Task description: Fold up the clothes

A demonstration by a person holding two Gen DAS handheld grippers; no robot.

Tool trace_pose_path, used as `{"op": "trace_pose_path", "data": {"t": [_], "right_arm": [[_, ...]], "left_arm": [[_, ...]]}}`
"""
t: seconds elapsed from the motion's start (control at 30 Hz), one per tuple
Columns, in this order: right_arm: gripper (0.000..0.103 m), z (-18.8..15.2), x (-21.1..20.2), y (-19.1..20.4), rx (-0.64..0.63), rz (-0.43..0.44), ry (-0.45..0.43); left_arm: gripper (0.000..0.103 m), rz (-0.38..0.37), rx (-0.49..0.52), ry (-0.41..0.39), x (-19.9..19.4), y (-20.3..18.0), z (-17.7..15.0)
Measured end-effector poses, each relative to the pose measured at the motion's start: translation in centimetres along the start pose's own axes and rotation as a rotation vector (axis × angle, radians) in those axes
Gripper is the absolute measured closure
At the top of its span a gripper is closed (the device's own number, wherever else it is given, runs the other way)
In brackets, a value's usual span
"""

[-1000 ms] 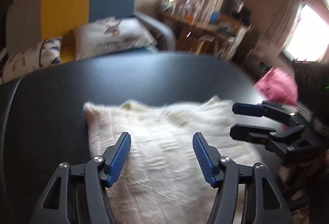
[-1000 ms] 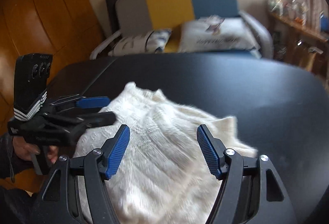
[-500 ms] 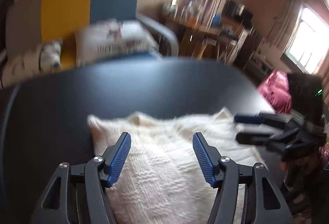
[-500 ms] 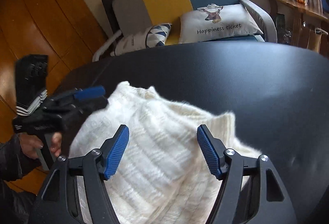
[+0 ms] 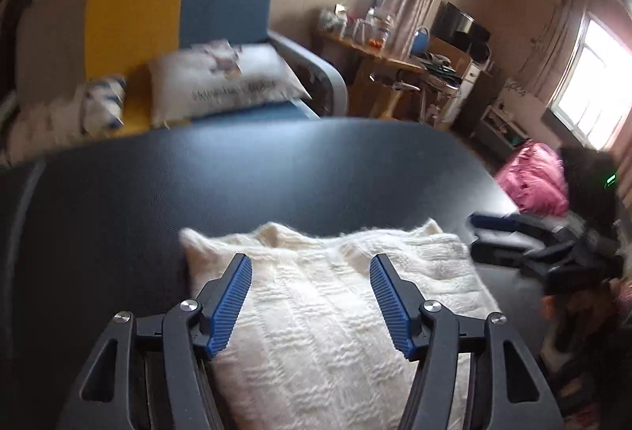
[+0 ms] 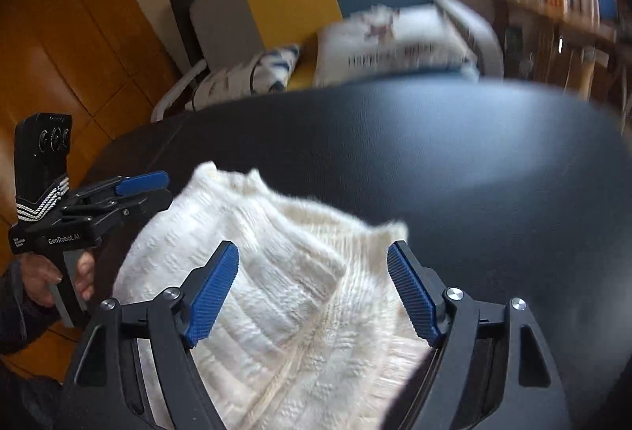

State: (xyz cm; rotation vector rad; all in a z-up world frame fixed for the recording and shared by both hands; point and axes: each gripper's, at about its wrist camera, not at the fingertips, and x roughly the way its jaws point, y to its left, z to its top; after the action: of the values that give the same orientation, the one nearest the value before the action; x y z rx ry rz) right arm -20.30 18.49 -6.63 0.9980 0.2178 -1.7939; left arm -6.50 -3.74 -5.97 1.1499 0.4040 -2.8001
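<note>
White knit sweater (image 5: 331,315) is lying folded on the dark worktop (image 5: 276,173), near its front edge. Left gripper (image 5: 310,297) is hovering over it, fingers spread wide, gripping nothing. Right gripper (image 6: 314,288) is also above the sweater, its jaws have just been opening wider, fabric showing below the blue pads (image 6: 211,291), not pinched.

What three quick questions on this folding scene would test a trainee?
1. True or false: the left claw grips the white knit garment.
2. The garment lies on: A) the black table, B) the sofa, C) the floor?
3. Fill in: the right claw has just been opening and pinches ____.

Key: 1 false, its jaws stand apart above the knit; 2 A; 3 nothing.
</note>
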Motion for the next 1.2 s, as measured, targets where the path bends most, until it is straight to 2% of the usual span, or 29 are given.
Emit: {"op": "trace_pose_path", "data": {"t": [0.03, 0.13, 0.23, 0.27, 0.3, 0.37, 0.43, 0.5, 0.6, 0.73, 0.8, 0.93, 1.03, 1.07, 1.13, 1.2], "right_arm": [[0.023, 0.5, -0.2, 0.5, -0.032, -0.017, -0.01], [0.023, 0.4, 0.8, 2.4, -0.105, 0.127, 0.032], [0.023, -1.5, 4.7, 3.2, -0.143, 0.07, 0.176], [0.02, -2.3, 6.1, 2.8, -0.14, 0.057, 0.193], [0.019, -2.5, 5.8, 2.5, -0.126, 0.07, 0.143], [0.019, -2.3, 5.1, 1.9, -0.053, 0.087, 0.134], [0.019, -2.1, 3.6, 1.9, -0.021, 0.064, 0.125], [0.019, -2.3, 1.4, 2.8, -0.041, 0.007, 0.089], [0.019, -3.4, -1.9, 4.4, -0.061, -0.008, 0.033], [0.019, -6.4, -3.6, 6.5, -0.078, -0.101, 0.016], [0.019, -8.0, -3.9, 7.4, -0.079, -0.166, 0.021], [0.019, -11.2, -3.0, 9.0, -0.093, -0.225, 0.044], [0.019, -13.1, -1.3, 8.3, -0.042, -0.225, 0.131], [0.019, -13.6, -1.1, 7.9, -0.022, -0.215, 0.137], [0.019, -14.0, -1.8, 6.8, 0.053, -0.162, 0.108], [0.019, -13.9, -3.0, 6.5, 0.072, -0.152, 0.086]], "left_arm": [[0.04, -0.002, 0.014, -0.001, 0.0, -0.4, -0.1], [0.04, 0.0, 0.045, 0.081, 2.2, -1.2, -1.4], [0.036, 0.005, 0.073, 0.111, 4.4, -1.9, -3.1], [0.036, 0.004, 0.067, 0.106, 4.1, -1.9, -2.9], [0.037, -0.006, 0.05, 0.094, 3.4, -1.9, -2.5], [0.037, -0.025, 0.017, 0.049, 1.1, -1.4, -1.9], [0.037, -0.035, -0.001, 0.0, -1.6, -0.9, -1.9], [0.037, -0.04, -0.004, -0.041, -4.4, -0.4, -3.1], [0.037, -0.047, -0.003, -0.096, -8.5, 0.2, -5.2], [0.037, -0.106, 0.026, -0.094, -10.7, -0.5, -10.0], [0.037, -0.167, 0.04, -0.085, -10.9, -1.3, -11.7], [0.037, -0.262, 0.09, -0.02, -9.1, -3.3, -13.7], [0.038, -0.285, 0.058, 0.087, -6.0, -3.1, -14.7], [0.04, -0.279, 0.047, 0.1, -5.4, -2.9, -14.8], [0.04, -0.278, 0.03, 0.084, -5.7, -2.7, -14.6], [0.04, -0.273, 0.017, 0.067, -6.0, -2.5, -14.4]]}}
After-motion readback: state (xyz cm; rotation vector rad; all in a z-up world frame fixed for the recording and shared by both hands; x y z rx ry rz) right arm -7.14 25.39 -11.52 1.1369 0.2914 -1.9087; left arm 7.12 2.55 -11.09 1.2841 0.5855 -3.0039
